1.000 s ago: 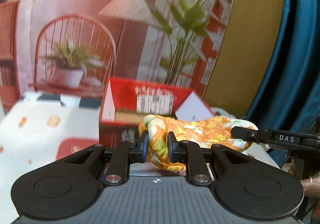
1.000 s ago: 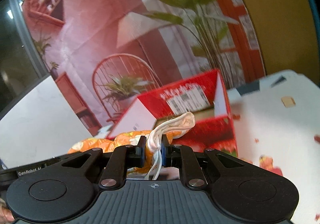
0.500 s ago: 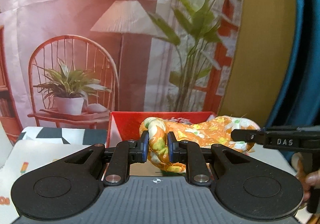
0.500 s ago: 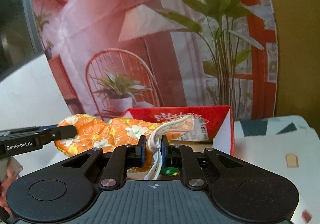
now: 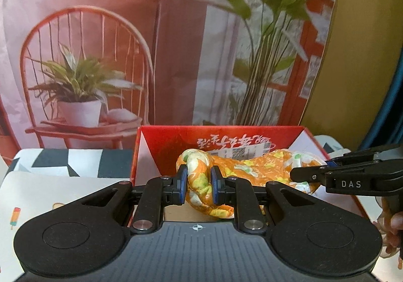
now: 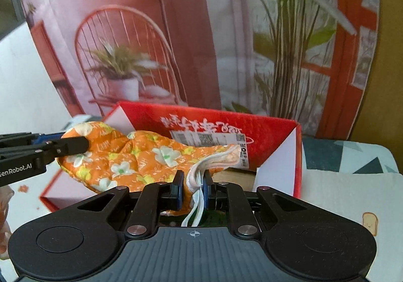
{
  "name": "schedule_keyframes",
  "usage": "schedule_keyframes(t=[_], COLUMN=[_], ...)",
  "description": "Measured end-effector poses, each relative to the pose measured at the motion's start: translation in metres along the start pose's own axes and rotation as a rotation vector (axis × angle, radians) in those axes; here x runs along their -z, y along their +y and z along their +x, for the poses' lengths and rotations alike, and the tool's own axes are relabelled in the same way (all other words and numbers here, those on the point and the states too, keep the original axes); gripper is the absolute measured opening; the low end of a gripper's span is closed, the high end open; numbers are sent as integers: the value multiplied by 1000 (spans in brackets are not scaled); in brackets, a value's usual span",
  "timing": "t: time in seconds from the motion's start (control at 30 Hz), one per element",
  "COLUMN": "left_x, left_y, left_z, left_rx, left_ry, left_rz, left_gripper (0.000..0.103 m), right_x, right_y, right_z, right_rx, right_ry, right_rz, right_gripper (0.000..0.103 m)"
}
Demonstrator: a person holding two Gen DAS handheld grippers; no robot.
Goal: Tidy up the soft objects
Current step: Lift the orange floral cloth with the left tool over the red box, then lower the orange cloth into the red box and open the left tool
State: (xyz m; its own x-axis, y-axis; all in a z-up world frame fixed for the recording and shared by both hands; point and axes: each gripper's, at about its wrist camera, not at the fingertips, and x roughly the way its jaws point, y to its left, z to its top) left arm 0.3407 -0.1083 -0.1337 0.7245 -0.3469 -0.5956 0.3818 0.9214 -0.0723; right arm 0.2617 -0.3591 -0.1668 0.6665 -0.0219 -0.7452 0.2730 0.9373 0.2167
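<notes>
Here the left gripper (image 5: 199,185) is clamped on one bunched end of an orange flowered cloth (image 5: 254,168), its blue pads pressing the fabric from both sides. The right gripper (image 6: 192,185) is clenched on the other end of the same cloth (image 6: 136,156), where a pale lining and thin white strings hang down between its fingers. The cloth stretches between the two grippers and hangs over the open top of a red cardboard box (image 5: 166,139), in front of the box's far inner wall, which carries white lettering and a barcode label (image 6: 209,139). Whether the cloth touches the box floor cannot be told.

In the left wrist view the right gripper's fingers come in from the right edge, marked with white letters, and part of a hand (image 5: 393,229) shows just below them. In the right wrist view the left gripper's fingers come in from the left edge against the cloth's rounded end.

The box (image 6: 277,128) stands on a table (image 6: 352,196) covered with a white cloth printed with small toast and ice-lolly pictures and a dark geometric band. Behind the box hangs a backdrop (image 5: 100,42) showing a red chair, a potted plant, a lamp and tall green leaves
</notes>
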Motion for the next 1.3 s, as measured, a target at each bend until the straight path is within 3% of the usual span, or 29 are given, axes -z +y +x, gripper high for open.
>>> schedule_keyframes(t=[0.53, 0.6, 0.7, 0.87, 1.07, 1.3], left_x=[4, 4, 4, 2, 10, 39], left_y=[10, 13, 15, 14, 11, 6], left_z=[49, 50, 40, 12, -23, -71], left_rx=[18, 22, 27, 34, 40, 43], left_ry=[122, 139, 122, 95, 83, 69], left_rz=[34, 22, 16, 23, 14, 4], left_gripper=[24, 41, 57, 58, 58, 58], right_x=[-5, -4, -4, -2, 12, 38], right_y=[-7, -6, -4, 4, 25, 47], right_z=[55, 57, 53, 38, 7, -36], right_rx=[64, 80, 106, 117, 122, 107], right_ry=[151, 160, 153, 130, 100, 20], right_rz=[-17, -25, -36, -51, -101, -121], right_gripper=[15, 17, 27, 48, 60, 61])
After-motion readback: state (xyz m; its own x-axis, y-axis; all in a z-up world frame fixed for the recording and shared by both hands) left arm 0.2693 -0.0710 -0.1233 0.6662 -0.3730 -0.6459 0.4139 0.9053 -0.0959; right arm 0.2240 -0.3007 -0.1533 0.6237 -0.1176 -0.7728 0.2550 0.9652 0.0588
